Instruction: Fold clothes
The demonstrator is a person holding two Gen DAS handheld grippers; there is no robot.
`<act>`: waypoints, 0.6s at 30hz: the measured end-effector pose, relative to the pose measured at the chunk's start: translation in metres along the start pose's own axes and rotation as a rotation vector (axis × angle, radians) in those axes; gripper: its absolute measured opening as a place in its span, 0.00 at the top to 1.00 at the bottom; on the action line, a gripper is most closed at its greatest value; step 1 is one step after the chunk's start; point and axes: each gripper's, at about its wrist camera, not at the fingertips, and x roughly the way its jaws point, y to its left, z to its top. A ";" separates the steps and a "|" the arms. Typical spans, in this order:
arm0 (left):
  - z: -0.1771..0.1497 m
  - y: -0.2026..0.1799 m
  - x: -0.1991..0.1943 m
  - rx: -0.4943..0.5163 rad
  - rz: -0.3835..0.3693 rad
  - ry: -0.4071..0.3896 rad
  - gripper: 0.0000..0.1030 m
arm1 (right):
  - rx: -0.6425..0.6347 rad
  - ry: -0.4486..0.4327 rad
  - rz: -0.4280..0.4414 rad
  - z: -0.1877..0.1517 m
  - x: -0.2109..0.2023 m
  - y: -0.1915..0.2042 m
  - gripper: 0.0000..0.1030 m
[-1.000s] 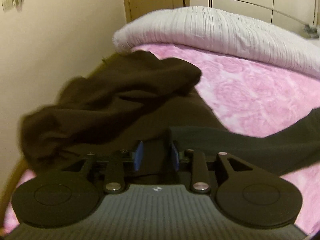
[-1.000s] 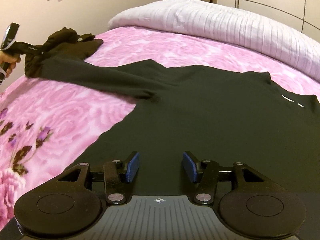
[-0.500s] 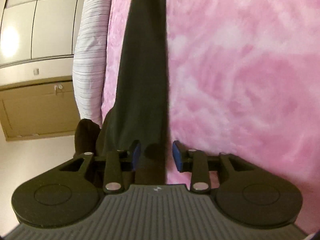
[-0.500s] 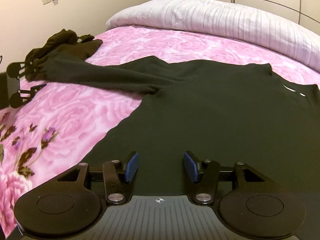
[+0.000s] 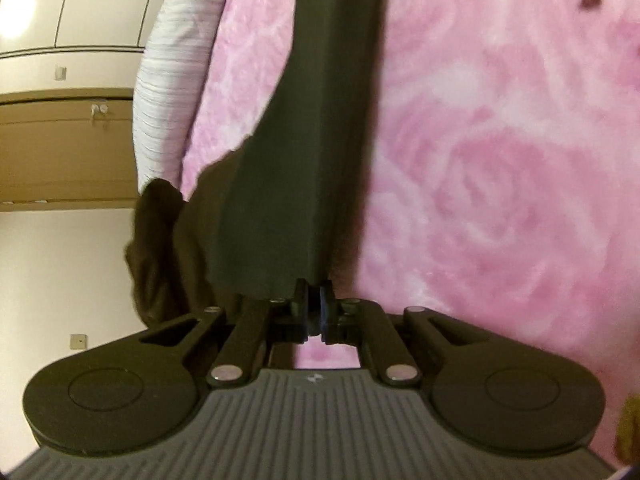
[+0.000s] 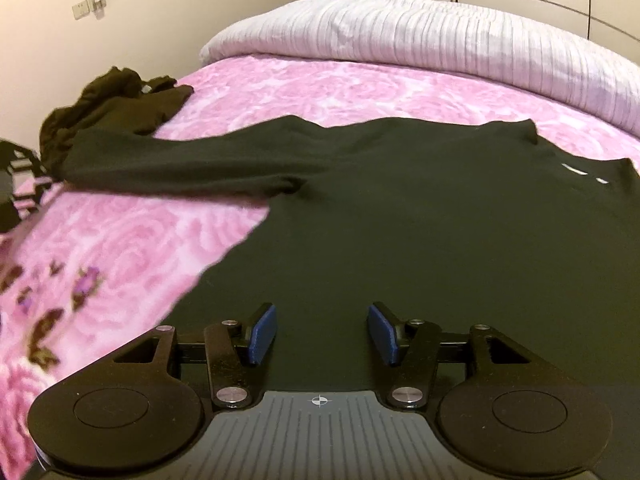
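Observation:
A black long-sleeved shirt (image 6: 400, 200) lies flat on the pink rose bedspread (image 6: 120, 248), its sleeve (image 6: 180, 168) stretched out to the left. In the left wrist view the sleeve (image 5: 312, 140) runs straight away from my left gripper (image 5: 314, 300). That gripper is rolled on its side at the cuff end. Its jaws are closing, almost together, with the cuff's corner pinched between the blue pads. The left gripper (image 6: 24, 176) also shows blurred at the left edge of the right wrist view. My right gripper (image 6: 322, 332) hovers open over the shirt's lower body, gripping nothing.
A crumpled dark brown garment (image 6: 120, 100) lies at the bed's far left corner, beside the sleeve's cuff end. A pale striped duvet (image 6: 420, 36) lies across the head of the bed. A beige wall and wooden wardrobe doors stand behind.
My left gripper rolled onto its side, dropped from the brown garment to the sleeve's cuff, and its jaws came together on the cuff. The right gripper stayed where it was.

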 end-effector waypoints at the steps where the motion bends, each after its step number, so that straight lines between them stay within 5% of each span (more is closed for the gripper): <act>1: -0.003 -0.001 0.005 0.000 0.012 0.016 0.92 | 0.004 0.003 0.008 0.000 -0.001 0.001 0.46; 5: -0.016 0.010 0.012 -0.081 0.000 0.064 0.89 | -0.005 0.017 0.052 -0.002 -0.009 0.007 0.46; 10: -0.022 0.027 -0.012 -0.302 -0.071 0.042 0.87 | 0.006 0.019 0.054 -0.021 -0.019 0.006 0.45; 18: 0.025 0.021 -0.107 -0.711 -0.338 -0.168 0.79 | 0.059 0.031 -0.012 -0.080 -0.089 -0.005 0.45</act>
